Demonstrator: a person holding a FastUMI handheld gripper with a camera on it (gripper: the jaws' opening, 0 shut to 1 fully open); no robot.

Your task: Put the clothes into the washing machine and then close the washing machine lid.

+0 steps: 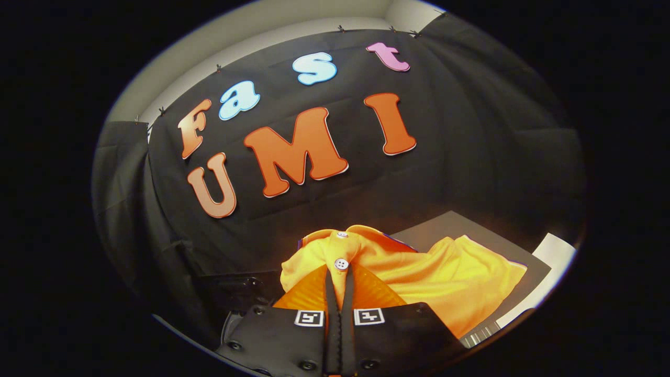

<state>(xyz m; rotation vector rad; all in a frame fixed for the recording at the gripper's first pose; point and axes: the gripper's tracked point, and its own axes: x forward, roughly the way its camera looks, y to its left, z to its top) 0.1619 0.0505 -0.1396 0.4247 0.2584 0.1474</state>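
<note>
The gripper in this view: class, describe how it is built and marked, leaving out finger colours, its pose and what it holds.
The gripper has a dark, matte body studded with round screws. Two long, narrow fingers with serrated inner edges run forward. At each finger's base sits a white square tag carrying a black block pattern.

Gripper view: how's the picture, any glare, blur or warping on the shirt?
Gripper view: sharp on the yellow shirt and its white button; strong fisheye bending; warm light brightens the shirt with no blown-out glare, while the booth wall behind stays dim. The gripper has its jaws shut on the shirt by the button.
</note>
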